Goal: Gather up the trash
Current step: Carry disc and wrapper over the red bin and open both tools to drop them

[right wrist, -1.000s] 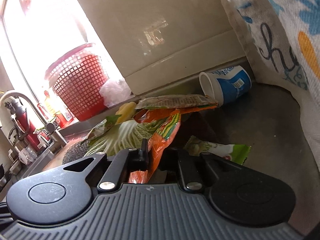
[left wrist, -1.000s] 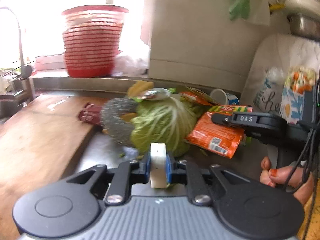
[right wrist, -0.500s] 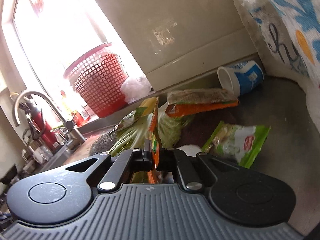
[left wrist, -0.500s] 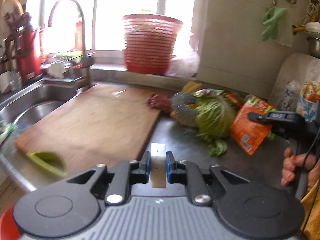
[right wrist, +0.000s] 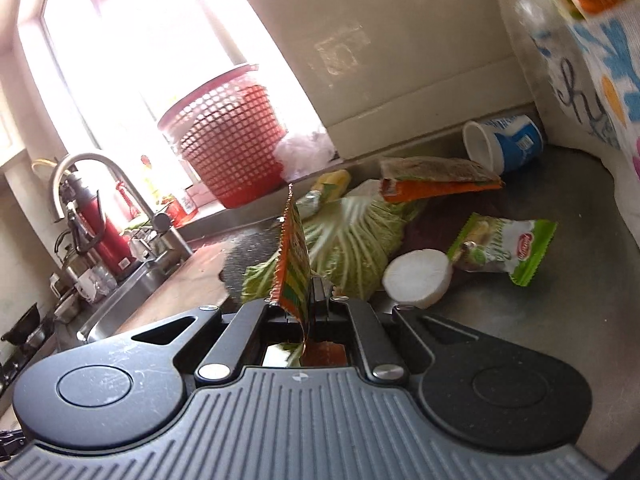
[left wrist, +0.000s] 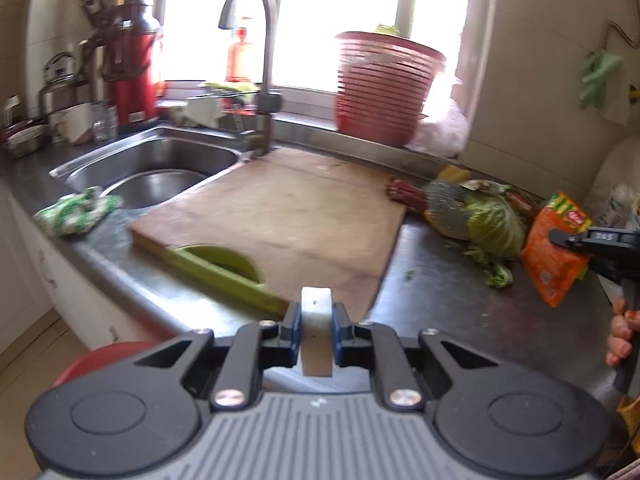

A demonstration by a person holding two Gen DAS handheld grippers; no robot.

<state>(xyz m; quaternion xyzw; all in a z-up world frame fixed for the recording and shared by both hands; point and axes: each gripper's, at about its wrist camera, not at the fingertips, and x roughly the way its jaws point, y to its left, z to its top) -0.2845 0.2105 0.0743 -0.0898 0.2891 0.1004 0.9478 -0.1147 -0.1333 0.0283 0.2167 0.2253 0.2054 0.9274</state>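
Observation:
My left gripper (left wrist: 316, 322) is shut on a white slice of radish (left wrist: 316, 334), held above the counter's front edge near the wooden cutting board (left wrist: 288, 216). My right gripper (right wrist: 306, 300) is shut on an orange snack wrapper (right wrist: 294, 258), lifted edge-on off the counter; the same orange wrapper (left wrist: 554, 248) hangs from it at the right of the left wrist view. Left on the steel counter are a cabbage (right wrist: 352, 240), a white radish piece (right wrist: 418, 278), a green wrapper (right wrist: 502, 246), a flat orange-edged wrapper (right wrist: 438, 180) and a tipped blue-and-white cup (right wrist: 504, 144).
A steel sink (left wrist: 152, 172) with a tall tap (left wrist: 260, 76) lies left of the board. A red basket (left wrist: 384, 88) stands on the sill. A green peeler-like tool (left wrist: 224, 272) lies at the board's front edge, a green-white cloth (left wrist: 76, 214) beside the sink. Fingers (left wrist: 620, 332) show at right.
My left gripper, still carrying the white slice, has drawn back and swung left from the trash pile, bringing the sink into view. My right gripper has lifted the orange wrapper off the pile.

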